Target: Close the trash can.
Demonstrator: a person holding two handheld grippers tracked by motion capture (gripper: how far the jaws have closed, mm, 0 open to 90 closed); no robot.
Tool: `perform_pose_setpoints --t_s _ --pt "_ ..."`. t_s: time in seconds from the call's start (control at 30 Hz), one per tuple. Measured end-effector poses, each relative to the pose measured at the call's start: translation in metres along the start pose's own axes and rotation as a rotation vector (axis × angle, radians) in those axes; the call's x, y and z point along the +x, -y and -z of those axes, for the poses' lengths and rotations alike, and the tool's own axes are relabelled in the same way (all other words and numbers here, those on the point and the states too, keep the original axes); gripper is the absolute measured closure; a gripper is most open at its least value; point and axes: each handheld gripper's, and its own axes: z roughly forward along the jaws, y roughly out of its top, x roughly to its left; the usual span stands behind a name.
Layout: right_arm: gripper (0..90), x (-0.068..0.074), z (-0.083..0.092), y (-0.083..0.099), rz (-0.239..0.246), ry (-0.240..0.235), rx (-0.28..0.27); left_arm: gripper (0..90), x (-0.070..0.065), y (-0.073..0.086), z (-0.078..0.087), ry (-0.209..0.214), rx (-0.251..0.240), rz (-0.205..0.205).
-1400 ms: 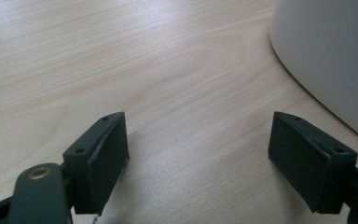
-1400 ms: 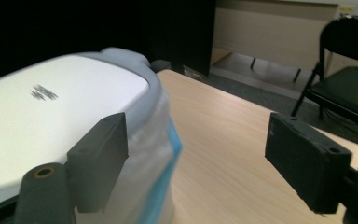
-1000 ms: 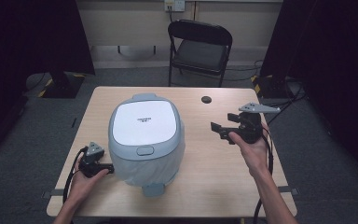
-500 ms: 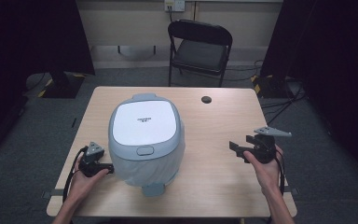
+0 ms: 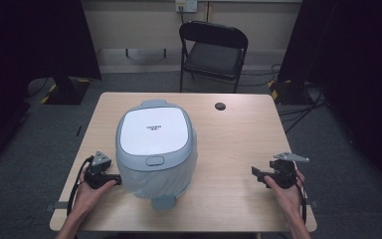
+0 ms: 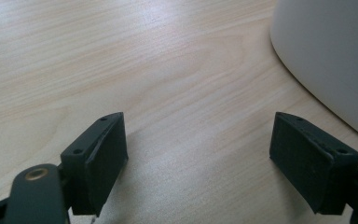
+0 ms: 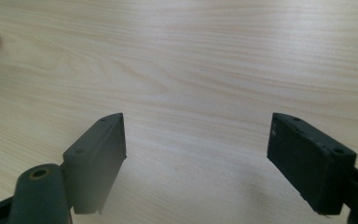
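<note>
— Starting at the left: where does the cooker sit from your claw there?

— My left claw (image 5: 110,179) rests on the bench (image 5: 238,129) with its jaws spread apart and nothing between them. The rice cooker (image 5: 155,147) stands just beside it, on the inner side; in the left gripper view its pale wall (image 6: 331,60) curves in close to one jaw, though I can't tell whether they touch.

— Which way does the cooker run?

— Its long axis goes from my edge toward the far edge, lid closed, latch button (image 5: 154,161) facing me.

— And the right side?

— My right claw (image 5: 258,175) is also spread wide and holds nothing, well apart from the cooker, with bare wood between. So the left is much nearer, I'd judge. Open room lies to the right; a small black disc (image 5: 220,106) sits near the far edge.
</note>
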Motion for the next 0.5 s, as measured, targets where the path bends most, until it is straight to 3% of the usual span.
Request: perform_pose_setpoints --t_s 0.03,0.23,0.3,0.37,0.5 --pt "18.5 0.0 -0.002 0.002 0.017 0.008 0.003 18.4 0.0 0.0 0.0 -0.001 0.001 -0.001" --pt "18.6 -0.001 -0.013 0.011 0.01 0.024 0.055 18.4 0.0 0.0 0.0 0.0 0.001 0.0" --pt "18.8 0.001 -0.013 0.014 0.016 0.045 0.041 18.4 0.0 0.0 0.0 -0.001 0.001 -0.001" --pt "18.0 0.001 -0.016 0.017 0.008 0.064 0.06 18.4 0.0 0.0 0.0 -0.001 0.0 -0.001" --pt "17.4 0.004 -0.018 0.021 0.052 0.1 0.042 18.4 0.0 0.0 0.0 0.0 0.001 0.0"
